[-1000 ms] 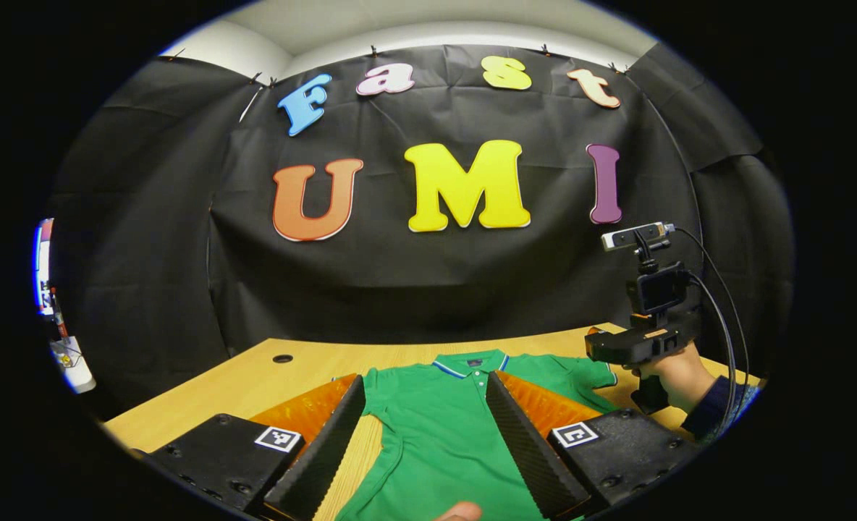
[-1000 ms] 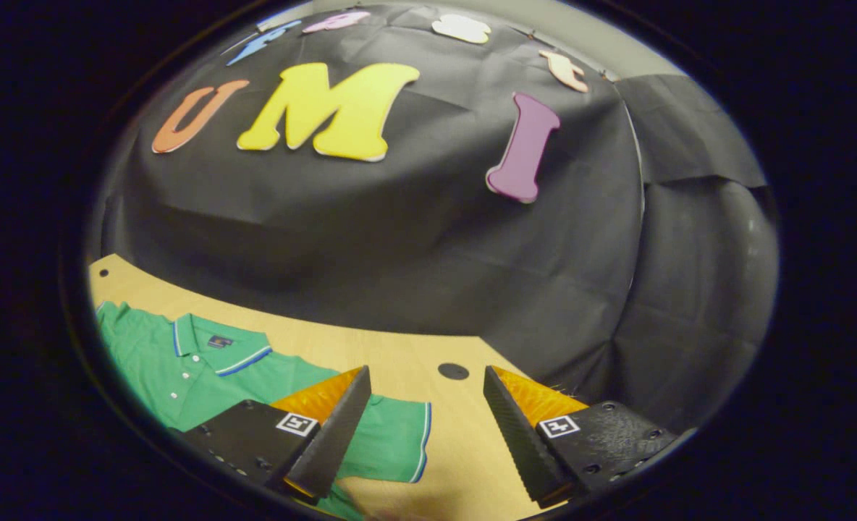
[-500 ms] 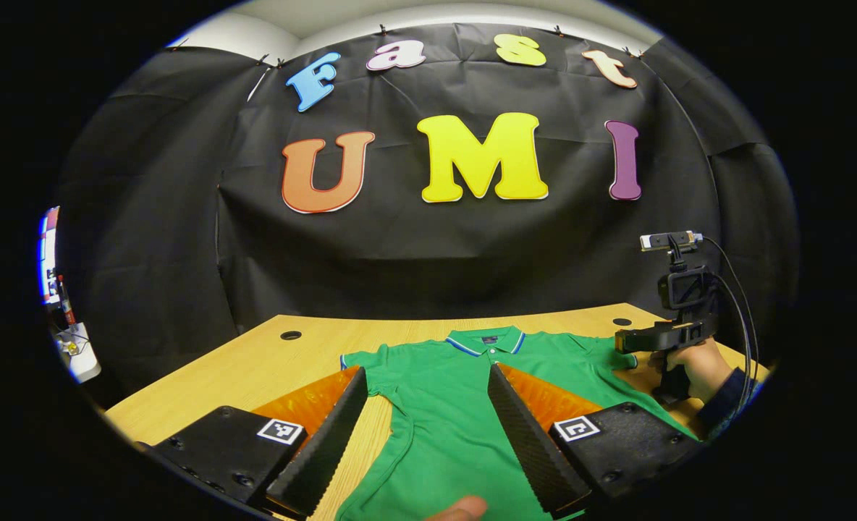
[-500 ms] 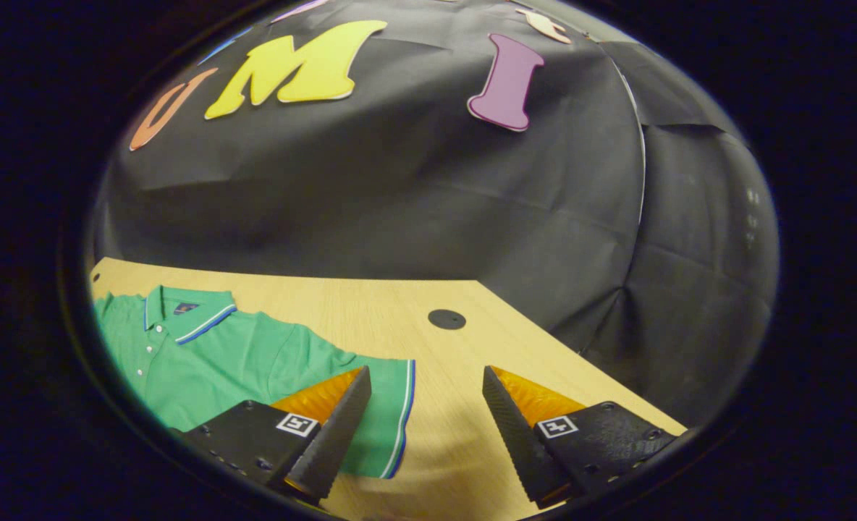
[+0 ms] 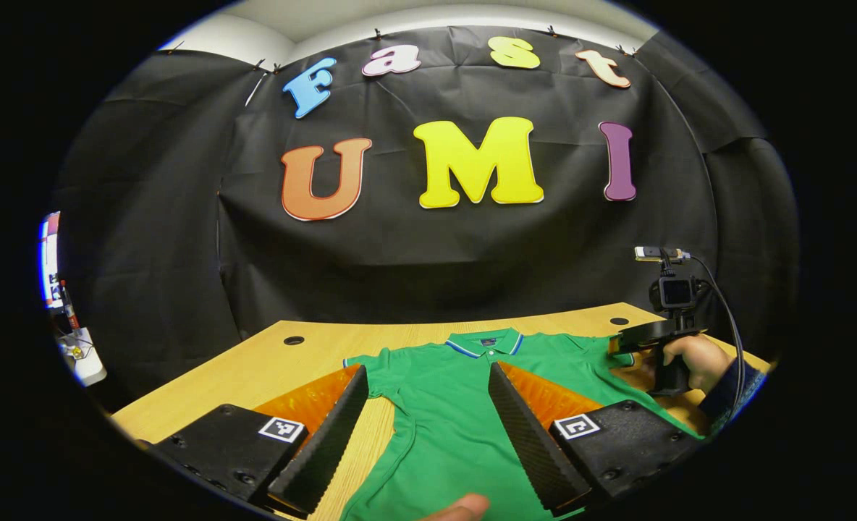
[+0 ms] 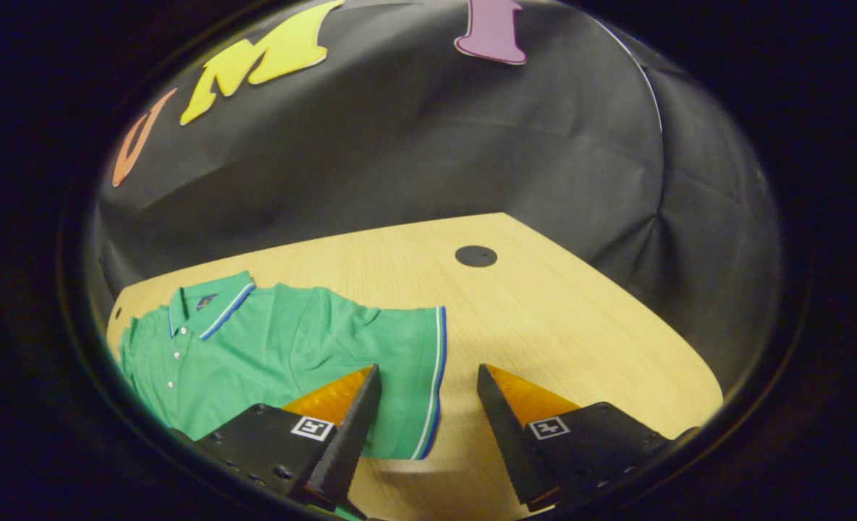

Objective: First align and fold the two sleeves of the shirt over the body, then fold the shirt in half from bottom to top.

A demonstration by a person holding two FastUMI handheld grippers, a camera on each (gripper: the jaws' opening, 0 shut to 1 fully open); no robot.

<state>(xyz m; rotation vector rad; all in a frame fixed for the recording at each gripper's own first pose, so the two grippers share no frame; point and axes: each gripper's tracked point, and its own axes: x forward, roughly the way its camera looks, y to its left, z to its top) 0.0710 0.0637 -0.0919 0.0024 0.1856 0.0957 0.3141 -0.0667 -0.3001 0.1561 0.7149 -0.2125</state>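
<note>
A green polo shirt (image 5: 436, 412) with a blue-and-white trimmed collar lies flat, front up, on the wooden table (image 5: 255, 369). My left gripper (image 5: 427, 370) hovers open over the shirt's lower body, its fingers straddling the chest. In the left gripper view the right gripper (image 5: 627, 340), held by a hand (image 5: 693, 358), sits low at the shirt's far sleeve. In the right gripper view the shirt (image 6: 276, 347) lies to the left, and its sleeve cuff (image 6: 434, 376) runs between the open fingers of my right gripper (image 6: 428, 369).
Round cable holes mark the table's back corners (image 5: 294, 340) (image 5: 619, 320) (image 6: 475, 255). Black cloth walls close the booth behind the table. A fingertip (image 5: 461, 509) shows at the bottom edge. Bare table (image 6: 580, 318) lies right of the sleeve.
The right gripper has dropped and tilted down toward the sleeve, so the cuff now lies between its fingers. The left gripper has lowered slightly and stays open.
</note>
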